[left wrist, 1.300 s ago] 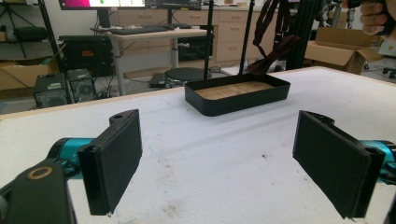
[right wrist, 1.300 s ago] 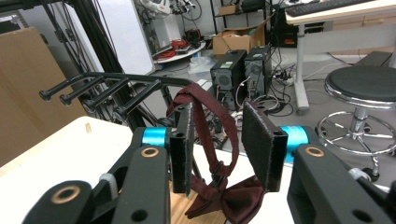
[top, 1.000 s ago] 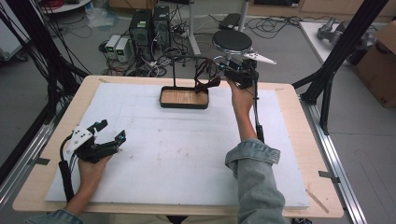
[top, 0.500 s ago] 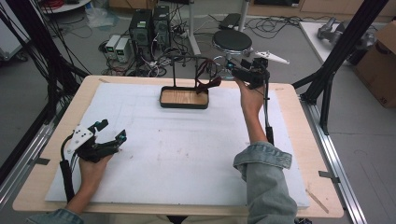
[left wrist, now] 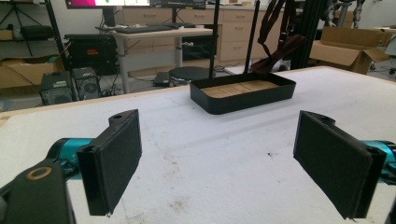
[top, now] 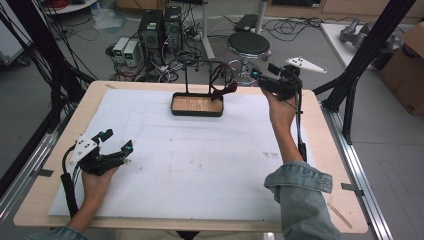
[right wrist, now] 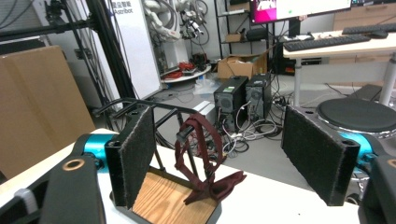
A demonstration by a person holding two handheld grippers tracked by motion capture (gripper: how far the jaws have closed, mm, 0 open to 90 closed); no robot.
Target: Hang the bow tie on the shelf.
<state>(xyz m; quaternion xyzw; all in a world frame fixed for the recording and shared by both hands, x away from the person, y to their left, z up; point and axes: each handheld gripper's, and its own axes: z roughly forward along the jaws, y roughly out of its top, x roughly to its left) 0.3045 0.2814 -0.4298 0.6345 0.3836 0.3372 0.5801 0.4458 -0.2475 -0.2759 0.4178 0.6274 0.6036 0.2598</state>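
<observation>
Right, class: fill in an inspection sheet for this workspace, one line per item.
Surface: white mat on a wooden table, faintly smudged.
Job's things: dark red strap draped over a black rack rising from a wood-floored tray; its end hangs over the tray's rim.
Clutter: nothing seen.
Grippers: left gripper on the mat, jaws open; right gripper beside the strap, jaws just opened, nothing between them.
Cables: a cable trails from the right gripper.
Surroundings: stool, computer towers, cardboard box.
</observation>
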